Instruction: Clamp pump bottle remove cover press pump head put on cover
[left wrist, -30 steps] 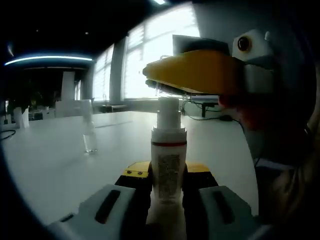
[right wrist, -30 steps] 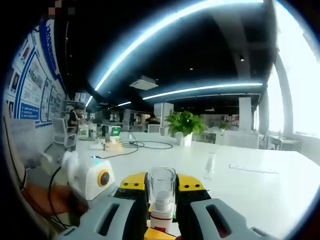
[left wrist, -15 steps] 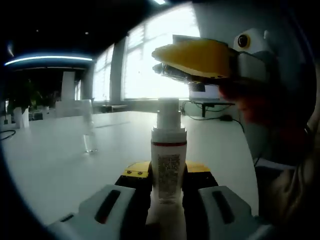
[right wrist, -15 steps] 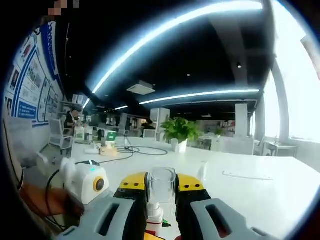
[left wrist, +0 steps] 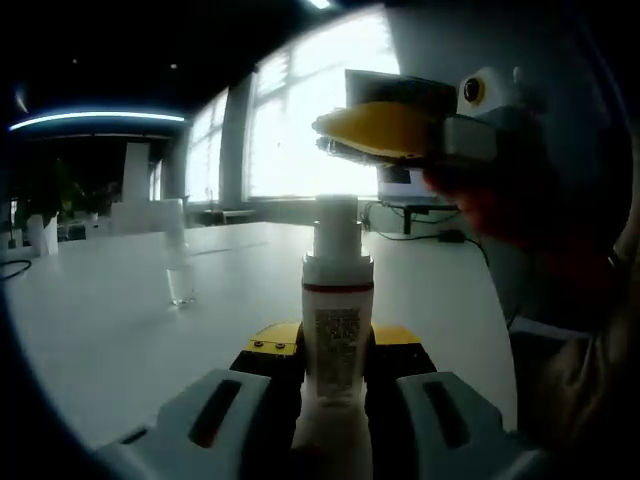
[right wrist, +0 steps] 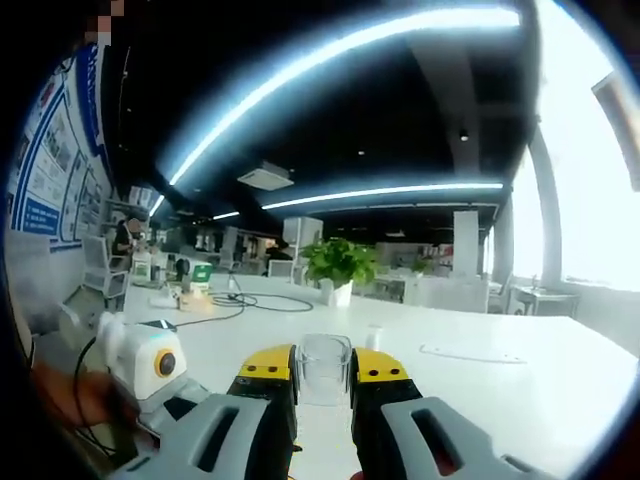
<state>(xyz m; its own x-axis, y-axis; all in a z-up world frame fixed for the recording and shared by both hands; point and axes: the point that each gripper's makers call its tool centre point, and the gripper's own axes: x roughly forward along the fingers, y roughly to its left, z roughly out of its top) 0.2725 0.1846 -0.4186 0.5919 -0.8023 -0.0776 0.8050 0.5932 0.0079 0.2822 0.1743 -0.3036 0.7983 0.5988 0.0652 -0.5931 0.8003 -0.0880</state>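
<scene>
Here, left gripper (left wrist: 335,375) clamping uncapped pump bottle (left wrist: 337,300) upright, right gripper (right wrist: 324,372) gripping clear cover (right wrist: 324,368) above it

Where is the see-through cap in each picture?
Left gripper view: the clear cap is upper right of middle, pinched under the yellow jaws of the right gripper, above the pump bottle.
Right gripper view: the clear cap is low in the middle, between that gripper's own yellow jaw tips.
Shared landmark: the white table.
</scene>
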